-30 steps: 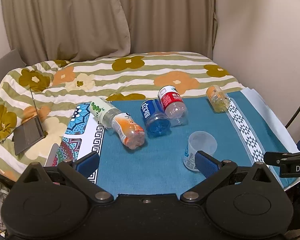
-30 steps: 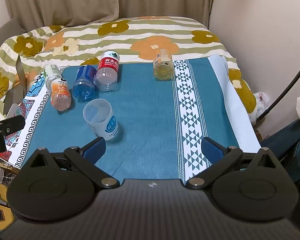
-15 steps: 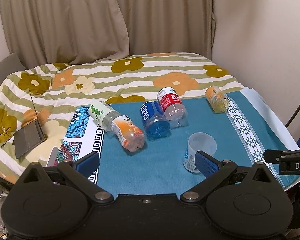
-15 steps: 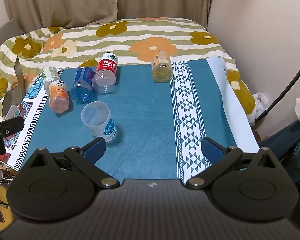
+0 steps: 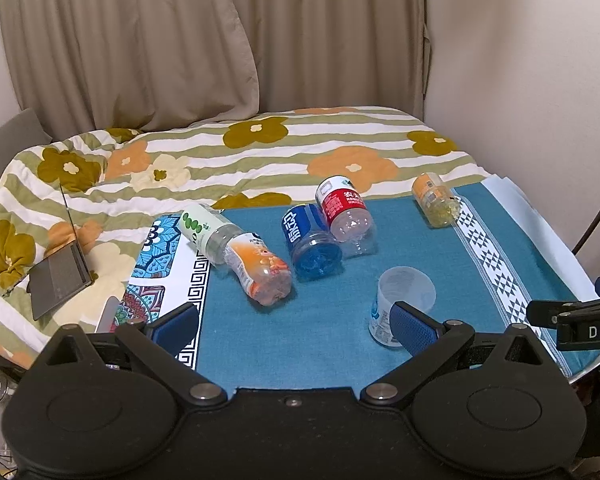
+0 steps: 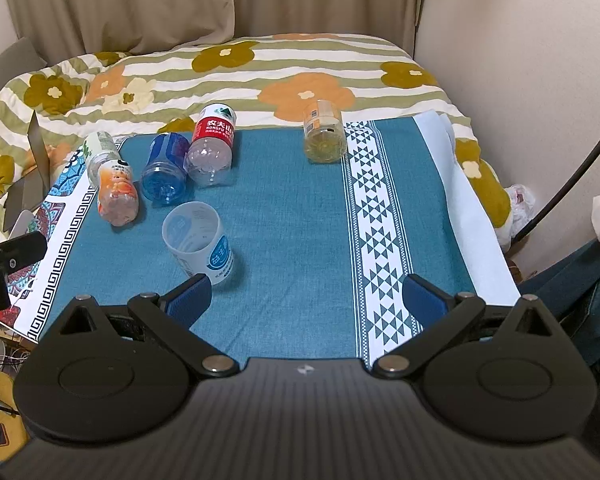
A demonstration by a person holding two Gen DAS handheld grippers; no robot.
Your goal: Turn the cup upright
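A translucent plastic cup (image 5: 400,300) with a blue label stands upright, mouth up, on the blue cloth (image 5: 340,340). It also shows in the right wrist view (image 6: 198,240). My left gripper (image 5: 296,320) is open and empty; its right fingertip (image 5: 412,326) overlaps the cup's lower side in the view. My right gripper (image 6: 308,298) is open and empty, held back from the cup, with its left fingertip (image 6: 190,300) just in front of the cup's base.
Several plastic bottles lie on their sides behind the cup: orange (image 5: 260,266), blue (image 5: 310,244), red (image 5: 346,212) and yellow (image 5: 436,200). A flowered quilt (image 5: 240,152) covers the bed behind. A laptop (image 5: 60,264) sits at the left. A wall is at the right.
Both grippers have pulled back and up a little from the cloth. The cup has stayed upright in place. Both grippers stay open.
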